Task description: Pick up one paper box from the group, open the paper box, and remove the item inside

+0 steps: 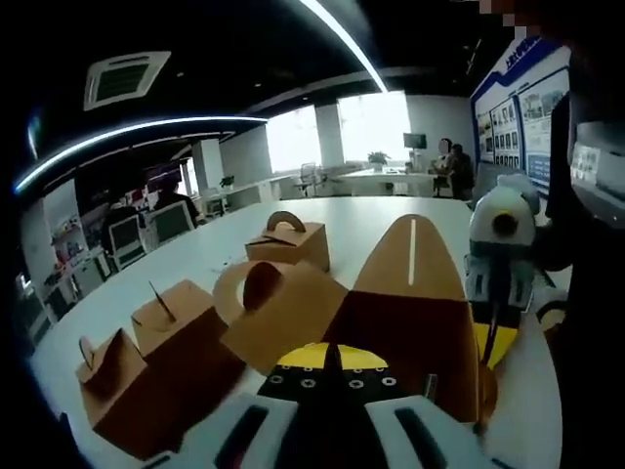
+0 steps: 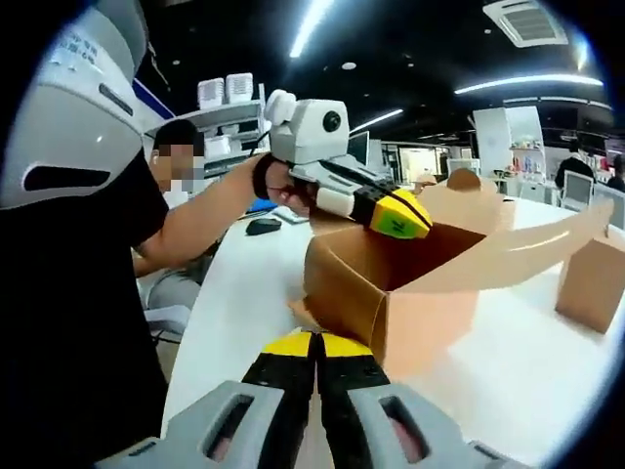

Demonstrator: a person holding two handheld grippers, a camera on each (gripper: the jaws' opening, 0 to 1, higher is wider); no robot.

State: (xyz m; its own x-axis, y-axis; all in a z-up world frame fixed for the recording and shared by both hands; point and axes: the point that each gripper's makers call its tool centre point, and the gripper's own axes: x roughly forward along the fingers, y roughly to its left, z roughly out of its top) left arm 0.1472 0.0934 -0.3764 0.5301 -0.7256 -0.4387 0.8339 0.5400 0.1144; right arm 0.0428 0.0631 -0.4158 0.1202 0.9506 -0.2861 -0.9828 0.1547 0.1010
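An open brown paper box (image 2: 391, 283) is held over the white table (image 2: 234, 293), its long lid flap (image 2: 547, 244) spread out to the right. The left gripper (image 2: 398, 215), held in a hand, is shut on the box's far rim. My right gripper (image 2: 314, 344) is shut at the box's near lower edge, on a small flap. In the left gripper view the left gripper (image 1: 332, 357) pinches the rim, the long flap (image 1: 410, 283) stretches ahead, and the right gripper (image 1: 491, 342) stands at the flap's right edge. The box's inside is in shadow.
Three closed brown boxes (image 1: 288, 242) (image 1: 186, 327) (image 1: 117, 386) stand on the table (image 1: 361, 220) to the left of the open one. More boxes (image 2: 591, 278) (image 2: 469, 195) show to its right. A seated person (image 2: 181, 147) is at the table's far side. Office chairs (image 1: 127, 239) line the edge.
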